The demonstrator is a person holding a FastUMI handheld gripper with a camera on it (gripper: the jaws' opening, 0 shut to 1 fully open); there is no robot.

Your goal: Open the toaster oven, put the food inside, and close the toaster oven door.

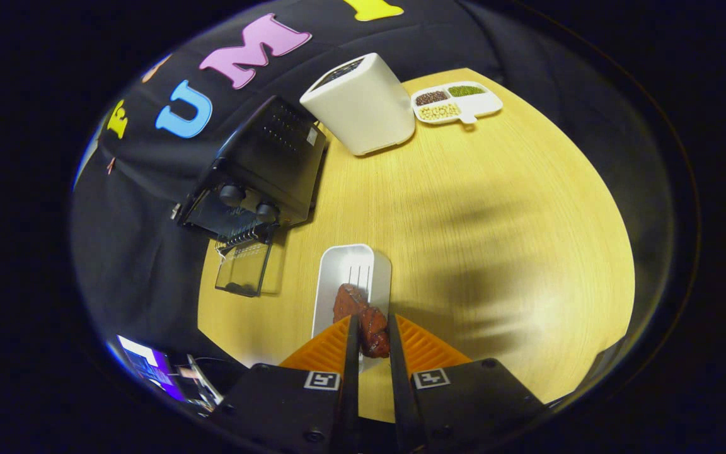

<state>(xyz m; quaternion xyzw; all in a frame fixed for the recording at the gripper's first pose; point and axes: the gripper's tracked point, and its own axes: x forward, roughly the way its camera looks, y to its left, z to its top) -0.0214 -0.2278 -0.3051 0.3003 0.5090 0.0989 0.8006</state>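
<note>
While the hand-held gripper point(372, 331) is closing narrowly on the reddish-brown lumpy piece of meat-like food point(363, 318), both fingers appearing to press its near end, the food is lying in the white oblong plastic tray point(345, 268) on the wooden desk point(464, 208). It is looking light, irregular and possibly slick, so gripping mid-body is seeming safest. The black toaster oven point(262, 167) is standing open beyond, glass door point(243, 271) down, with the white rounded container point(363, 104) and sectioned bean dish point(454, 102) well apart; nothing is blocking the route.

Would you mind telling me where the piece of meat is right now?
In the gripper view, the meat sits between the gripper fingers, which press on it from both sides, over the white tray on the wooden table.
</note>
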